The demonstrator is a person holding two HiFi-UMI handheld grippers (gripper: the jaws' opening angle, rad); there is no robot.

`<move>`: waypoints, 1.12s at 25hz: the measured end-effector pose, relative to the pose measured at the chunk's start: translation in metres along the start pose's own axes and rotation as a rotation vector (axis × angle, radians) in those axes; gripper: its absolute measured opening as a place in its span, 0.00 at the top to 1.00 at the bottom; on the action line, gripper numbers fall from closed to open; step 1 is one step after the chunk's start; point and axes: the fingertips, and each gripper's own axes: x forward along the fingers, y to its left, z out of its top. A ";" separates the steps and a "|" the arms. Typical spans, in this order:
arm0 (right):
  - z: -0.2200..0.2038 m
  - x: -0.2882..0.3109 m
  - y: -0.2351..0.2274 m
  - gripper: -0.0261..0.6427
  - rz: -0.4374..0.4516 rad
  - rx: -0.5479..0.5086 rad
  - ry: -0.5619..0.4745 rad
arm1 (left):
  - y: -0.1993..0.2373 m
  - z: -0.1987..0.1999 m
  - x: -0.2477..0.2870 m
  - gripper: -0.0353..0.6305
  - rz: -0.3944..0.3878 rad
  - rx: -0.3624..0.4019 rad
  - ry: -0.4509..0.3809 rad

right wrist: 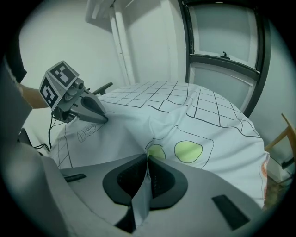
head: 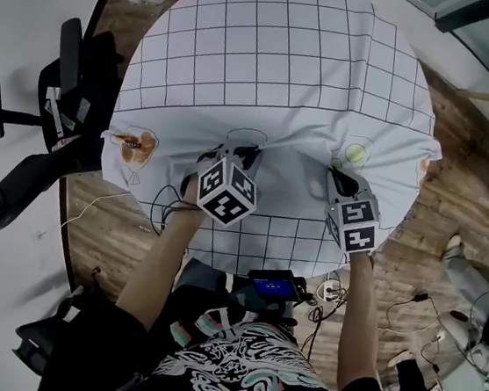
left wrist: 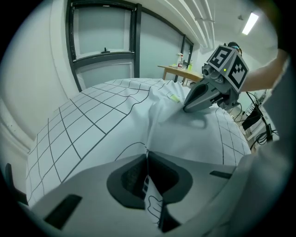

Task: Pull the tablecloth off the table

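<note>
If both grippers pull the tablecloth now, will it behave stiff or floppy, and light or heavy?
Probably floppy: the tablecloth folds into thin pleats where the left gripper and right gripper pinch it. Likely light: its border hangs in soft folds.

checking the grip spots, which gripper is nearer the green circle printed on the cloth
Right. The right gripper pinches the tablecloth right beside the green circle; the left gripper pinches it farther to the circle's left.

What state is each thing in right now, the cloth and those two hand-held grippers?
tablecloth: spread flat on the far side, puckered into folds at the near edge.
left hand-held gripper: shut, pinching a fold of the tablecloth.
right hand-held gripper: shut, pinching another fold.
</note>
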 end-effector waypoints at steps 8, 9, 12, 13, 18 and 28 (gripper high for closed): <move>-0.012 -0.003 0.000 0.93 0.030 0.192 -0.045 | -0.009 -0.006 0.006 0.94 -0.038 -0.116 -0.021; -0.008 -0.005 0.001 0.93 0.029 0.208 -0.053 | -0.007 -0.006 0.004 0.94 -0.040 -0.127 -0.027; -0.002 -0.013 0.003 0.93 0.033 0.259 -0.086 | -0.006 -0.004 0.000 0.94 -0.056 -0.155 -0.037; -0.005 -0.013 0.003 0.93 0.037 0.273 -0.097 | -0.009 -0.005 0.000 0.94 -0.061 -0.163 -0.039; -0.023 -0.016 0.005 0.93 0.048 0.313 -0.140 | -0.022 -0.010 0.006 0.94 -0.073 -0.193 -0.065; 0.001 -0.047 0.015 0.94 0.072 0.392 -0.225 | -0.022 0.005 -0.026 0.94 -0.119 -0.356 -0.169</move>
